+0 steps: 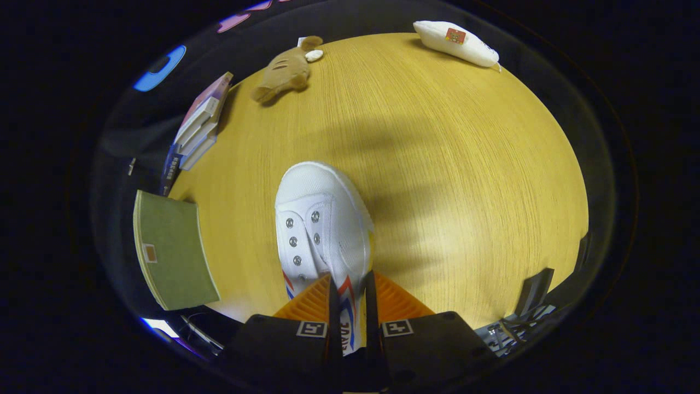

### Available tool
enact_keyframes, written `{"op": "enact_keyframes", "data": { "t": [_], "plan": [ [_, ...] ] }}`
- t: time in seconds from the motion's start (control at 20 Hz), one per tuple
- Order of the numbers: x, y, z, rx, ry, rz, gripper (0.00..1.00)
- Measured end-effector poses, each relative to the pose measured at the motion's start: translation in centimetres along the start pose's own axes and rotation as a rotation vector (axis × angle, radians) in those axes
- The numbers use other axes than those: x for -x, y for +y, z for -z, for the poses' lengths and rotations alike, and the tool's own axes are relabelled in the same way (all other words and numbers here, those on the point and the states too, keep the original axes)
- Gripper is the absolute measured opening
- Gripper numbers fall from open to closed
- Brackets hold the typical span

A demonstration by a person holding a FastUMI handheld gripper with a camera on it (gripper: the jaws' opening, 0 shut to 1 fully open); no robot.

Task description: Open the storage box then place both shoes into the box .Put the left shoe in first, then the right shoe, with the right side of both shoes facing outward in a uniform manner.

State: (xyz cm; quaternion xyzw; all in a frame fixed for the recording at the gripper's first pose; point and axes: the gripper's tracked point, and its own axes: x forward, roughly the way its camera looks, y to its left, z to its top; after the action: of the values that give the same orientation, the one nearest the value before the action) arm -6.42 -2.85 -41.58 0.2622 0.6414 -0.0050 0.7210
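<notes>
Pinching the side wall of the white canvas shoe point(320, 219) between gripper point(350, 298) fingers, toe toward 12 o'clock over the wooden table point(465, 180); best carried level toward the green storage box point(172, 251) at 9 o'clock, grip kept firm

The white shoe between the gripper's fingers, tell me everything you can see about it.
The white shoe looks like canvas with a rounded rubber-like toe cap, metal eyelets in two rows and no laces visible. Red and blue stripes mark its side near the heel end. Its toe points away from the gripper, out over the wooden table. The fingers sit close on either side of its side wall, apparently clamping it. Whether the sole rests on the table cannot be told.
</notes>
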Motion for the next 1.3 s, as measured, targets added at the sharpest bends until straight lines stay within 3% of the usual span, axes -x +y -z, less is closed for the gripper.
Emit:
{"op": "enact_keyframes", "data": {
  "t": [0.2, 0.5, 0.8, 1.1, 1.3],
  "plan": [
    [4.0, 5.9, -0.9, -0.001, -0.041, -0.099, 0.21],
    [10.0, 19.8, -0.9, 0.100, -0.083, -0.281, 0.21],
    [11.9, 32.2, 1.3, 0.175, -0.068, -0.411, 0.21],
    [9.2, 39.7, 3.6, 0.201, -0.030, -0.416, 0.21],
    [5.8, 41.0, 3.9, 0.218, -0.007, -0.339, 0.21]
  ]
}}
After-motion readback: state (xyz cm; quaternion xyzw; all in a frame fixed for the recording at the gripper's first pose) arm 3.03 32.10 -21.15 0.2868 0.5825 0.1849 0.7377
